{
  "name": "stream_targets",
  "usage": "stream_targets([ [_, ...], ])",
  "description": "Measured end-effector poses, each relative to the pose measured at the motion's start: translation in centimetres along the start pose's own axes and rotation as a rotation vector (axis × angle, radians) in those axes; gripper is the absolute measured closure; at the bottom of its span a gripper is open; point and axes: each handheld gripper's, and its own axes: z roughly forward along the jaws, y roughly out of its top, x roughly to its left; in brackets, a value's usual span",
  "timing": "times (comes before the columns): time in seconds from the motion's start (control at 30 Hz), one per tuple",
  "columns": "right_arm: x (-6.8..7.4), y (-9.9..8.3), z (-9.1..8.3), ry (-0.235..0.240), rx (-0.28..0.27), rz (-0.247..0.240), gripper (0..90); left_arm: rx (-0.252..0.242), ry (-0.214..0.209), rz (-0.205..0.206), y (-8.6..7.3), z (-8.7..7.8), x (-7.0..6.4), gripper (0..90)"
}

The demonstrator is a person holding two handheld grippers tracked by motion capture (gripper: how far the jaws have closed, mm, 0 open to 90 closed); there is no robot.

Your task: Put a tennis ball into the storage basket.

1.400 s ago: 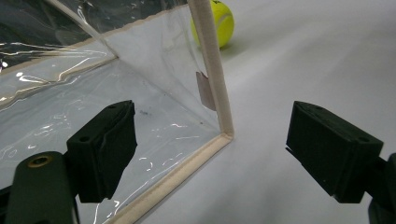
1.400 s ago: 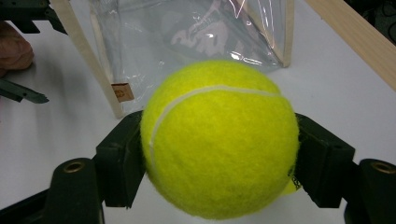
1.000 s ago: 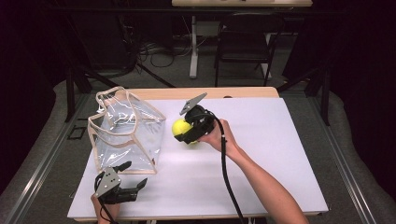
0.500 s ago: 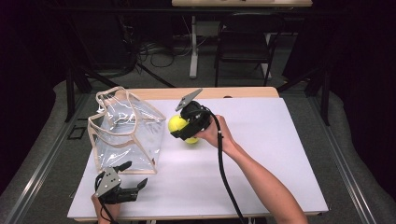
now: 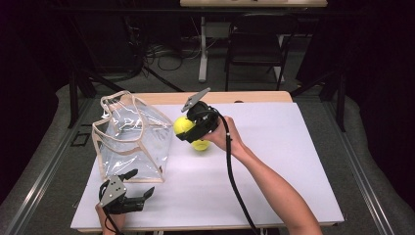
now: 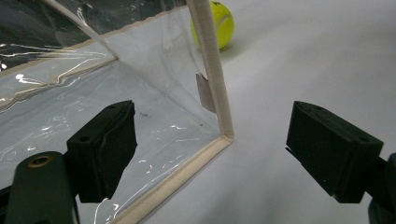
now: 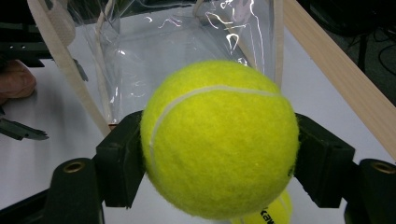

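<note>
Tennis ball (image 5: 183,125), frame centre, is clamped by right gripper (image 5: 187,131); left gripper (image 5: 138,197), wide open and empty; ball could be knocked loose against bag (image 5: 129,142) rim.

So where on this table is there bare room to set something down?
The white table is bare right of the right gripper and along the near edge. It is crowded on the left: clear bag, held tennis ball, second tennis ball, left gripper.
</note>
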Motion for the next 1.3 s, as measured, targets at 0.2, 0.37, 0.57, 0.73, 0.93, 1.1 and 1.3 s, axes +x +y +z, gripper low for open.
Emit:
stream_targets([
  [0.2, 0.0, 0.6, 0.1, -0.002, 0.001, -0.004, 26.5, -0.003, 0.009, -0.001, 0.0, -0.1, 0.1, 16.0],
  [0.37, 0.2, 1.2, 0.0, -0.003, -0.008, -0.013, 26.5, -0.003, 0.006, 0.000, 0.0, -0.1, 0.1, 16.0],
  [0.57, 0.1, 1.7, 0.1, -0.003, -0.011, -0.014, 26.6, -0.004, 0.006, 0.000, 0.0, -0.1, 0.0, 16.0],
  [0.73, -0.1, 2.2, -0.2, -0.007, -0.022, -0.012, 26.6, -0.002, 0.005, 0.001, 0.0, -0.1, 0.1, 16.0],
  [0.93, -0.3, 2.4, -0.2, -0.010, -0.021, -0.015, 26.6, -0.003, 0.005, -0.001, 0.0, -0.1, 0.1, 16.0],
  [1.1, -0.2, 3.1, -0.1, -0.011, -0.025, -0.016, 26.6, -0.005, 0.004, 0.004, 0.1, 0.0, 0.1, 16.0],
  [1.3, -0.1, 4.1, 0.1, -0.017, -0.017, -0.032, 26.6, -0.008, 0.004, 0.001, 0.1, -0.1, 0.1, 16.0],
])
